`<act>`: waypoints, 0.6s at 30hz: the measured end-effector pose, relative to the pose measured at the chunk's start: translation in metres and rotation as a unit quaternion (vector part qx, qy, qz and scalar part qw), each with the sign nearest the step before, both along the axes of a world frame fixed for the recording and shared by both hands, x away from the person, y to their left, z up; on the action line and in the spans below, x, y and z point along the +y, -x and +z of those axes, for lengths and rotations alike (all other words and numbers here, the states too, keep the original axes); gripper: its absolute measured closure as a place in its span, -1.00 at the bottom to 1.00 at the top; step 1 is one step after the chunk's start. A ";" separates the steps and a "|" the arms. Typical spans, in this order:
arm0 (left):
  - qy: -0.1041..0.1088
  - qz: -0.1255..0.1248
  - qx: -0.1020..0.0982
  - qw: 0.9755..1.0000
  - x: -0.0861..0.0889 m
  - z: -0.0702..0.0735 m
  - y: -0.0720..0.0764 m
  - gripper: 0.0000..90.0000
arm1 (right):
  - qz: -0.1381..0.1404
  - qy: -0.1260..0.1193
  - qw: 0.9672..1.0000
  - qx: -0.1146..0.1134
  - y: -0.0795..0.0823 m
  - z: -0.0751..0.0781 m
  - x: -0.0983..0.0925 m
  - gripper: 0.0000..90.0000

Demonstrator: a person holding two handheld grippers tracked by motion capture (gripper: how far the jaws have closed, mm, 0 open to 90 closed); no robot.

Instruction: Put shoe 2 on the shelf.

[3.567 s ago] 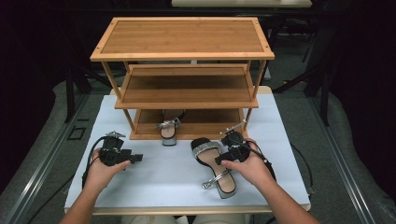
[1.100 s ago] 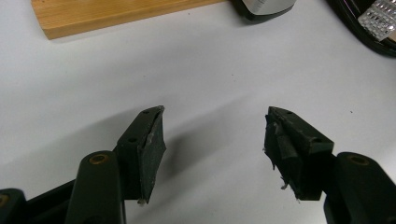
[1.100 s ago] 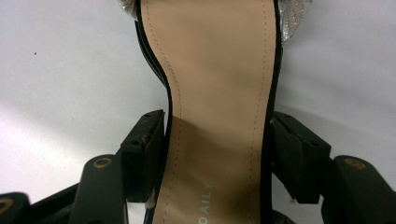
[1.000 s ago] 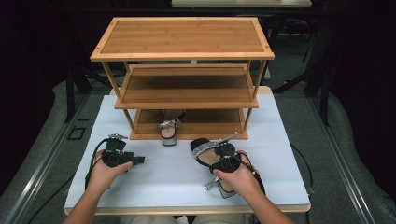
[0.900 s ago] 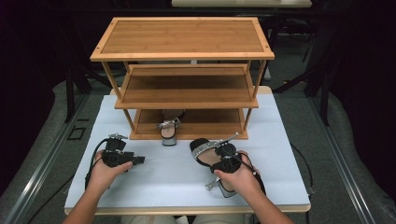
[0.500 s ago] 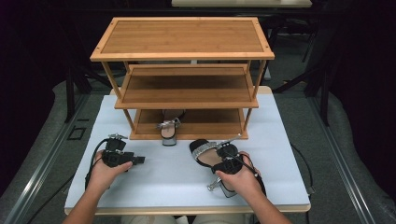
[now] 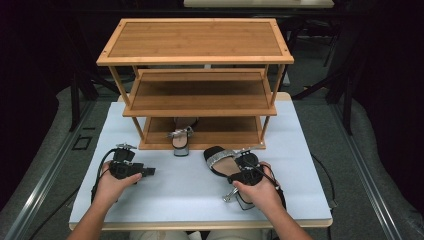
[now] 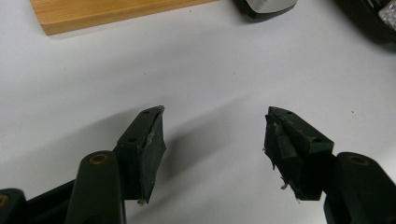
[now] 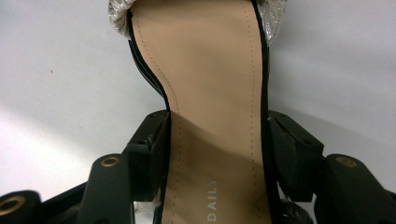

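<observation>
Right gripper (image 7: pixel 245 172) clamped across the waist of the black sandal (image 7: pixel 227 162): in the right gripper view both pads sit against the sole's edges, tan insole (image 9: pixel 212 102) running between them, silver toe strap (image 9: pixel 120 16) at 12 o'clock from the jaws. In the high view the sandal lies on the white table (image 7: pixel 180 190), toe toward 10 o'clock, heel under the right hand (image 7: pixel 257 192), just in front of the bamboo shoe rack (image 7: pixel 200 95). Its mate (image 7: pixel 181 139) sits on the rack's bottom shelf, at 10 o'clock from the held one. Left gripper (image 7: pixel 142 171) rests at 9 o'clock, well apart, jaws wide, nothing between them.
</observation>
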State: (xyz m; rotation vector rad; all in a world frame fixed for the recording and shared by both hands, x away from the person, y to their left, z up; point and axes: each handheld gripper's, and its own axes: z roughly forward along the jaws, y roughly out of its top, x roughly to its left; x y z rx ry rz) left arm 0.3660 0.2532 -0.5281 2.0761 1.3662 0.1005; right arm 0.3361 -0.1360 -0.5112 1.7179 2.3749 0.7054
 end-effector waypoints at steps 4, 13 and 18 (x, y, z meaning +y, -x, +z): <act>-0.001 -0.001 0.000 1.000 0.000 0.000 0.000 -0.16 | -0.008 -0.008 1.000 -0.005 -0.005 0.003 -0.002 -0.06; -0.001 -0.003 0.002 1.000 0.000 -0.001 0.000 -0.16 | -0.025 -0.004 1.000 -0.013 -0.022 0.010 0.002 -0.06; 0.000 -0.001 0.003 1.000 0.000 -0.002 -0.001 -0.16 | -0.033 -0.013 0.999 -0.005 -0.034 0.012 0.007 -0.06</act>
